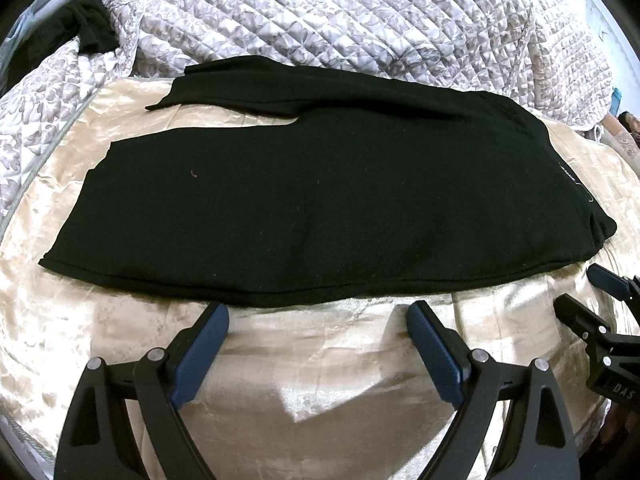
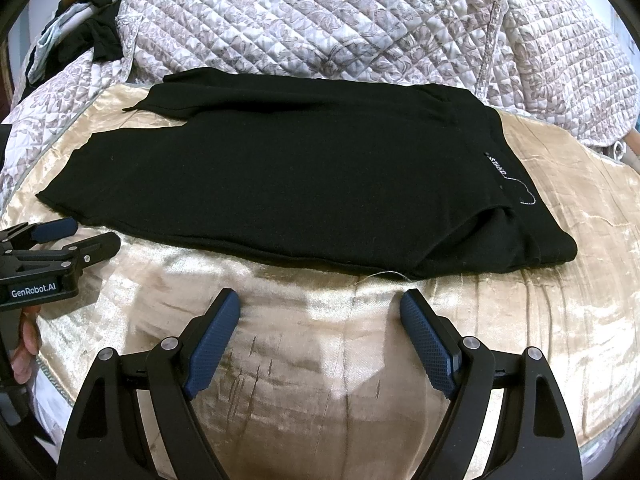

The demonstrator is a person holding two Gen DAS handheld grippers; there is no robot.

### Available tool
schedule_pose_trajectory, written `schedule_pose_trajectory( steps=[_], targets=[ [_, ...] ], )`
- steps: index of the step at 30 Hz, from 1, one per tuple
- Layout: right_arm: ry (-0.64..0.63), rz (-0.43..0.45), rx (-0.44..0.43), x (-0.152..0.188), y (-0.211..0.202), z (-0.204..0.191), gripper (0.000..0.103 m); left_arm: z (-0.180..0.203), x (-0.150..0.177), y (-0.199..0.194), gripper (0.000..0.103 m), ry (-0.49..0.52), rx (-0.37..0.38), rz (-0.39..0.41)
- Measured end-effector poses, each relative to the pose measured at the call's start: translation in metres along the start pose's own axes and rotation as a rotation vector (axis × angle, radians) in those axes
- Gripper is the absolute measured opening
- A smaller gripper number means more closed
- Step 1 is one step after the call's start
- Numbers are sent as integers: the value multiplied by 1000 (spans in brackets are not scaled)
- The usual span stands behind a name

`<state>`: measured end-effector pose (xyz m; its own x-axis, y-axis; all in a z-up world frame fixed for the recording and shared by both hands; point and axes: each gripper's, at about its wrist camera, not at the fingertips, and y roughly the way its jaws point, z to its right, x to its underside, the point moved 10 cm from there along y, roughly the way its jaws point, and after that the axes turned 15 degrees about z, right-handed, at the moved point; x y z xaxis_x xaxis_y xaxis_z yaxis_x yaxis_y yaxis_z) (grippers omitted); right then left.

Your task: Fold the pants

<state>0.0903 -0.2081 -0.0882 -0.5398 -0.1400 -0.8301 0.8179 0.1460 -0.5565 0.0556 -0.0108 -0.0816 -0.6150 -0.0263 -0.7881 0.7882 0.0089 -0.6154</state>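
Black pants (image 1: 320, 200) lie flat on a shiny beige cloth (image 1: 320, 380), legs to the left, waistband to the right. They also show in the right wrist view (image 2: 300, 184), with a small label (image 2: 496, 166) near the waistband. My left gripper (image 1: 318, 316) is open and empty, just short of the pants' near edge. My right gripper (image 2: 320, 304) is open and empty, just short of the near edge by the waist end. Each gripper shows in the other's view: the right one (image 1: 592, 292) at the far right, the left one (image 2: 86, 236) at the far left.
A quilted floral bedspread (image 1: 340, 12) is bunched up behind the pants. A dark garment (image 1: 94, 26) lies at the back left. The beige cloth (image 2: 320, 360) covers the bed in front of the pants. A loose thread (image 2: 384, 274) hangs at the pants' near edge.
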Motion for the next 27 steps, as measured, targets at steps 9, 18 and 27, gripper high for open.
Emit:
schedule_pose_trajectory(
  steps=[9,18,27],
  targets=[
    [-1,0,0,1,0,0,82,-2,-1,1,93,4,1,3],
    [2,2,-1,0,1,0,82,-4,-3,2,94,6,1,6],
    [10,7,-4,0,0,0,82,-3,-4,2,94,7,1,7]
  ],
)
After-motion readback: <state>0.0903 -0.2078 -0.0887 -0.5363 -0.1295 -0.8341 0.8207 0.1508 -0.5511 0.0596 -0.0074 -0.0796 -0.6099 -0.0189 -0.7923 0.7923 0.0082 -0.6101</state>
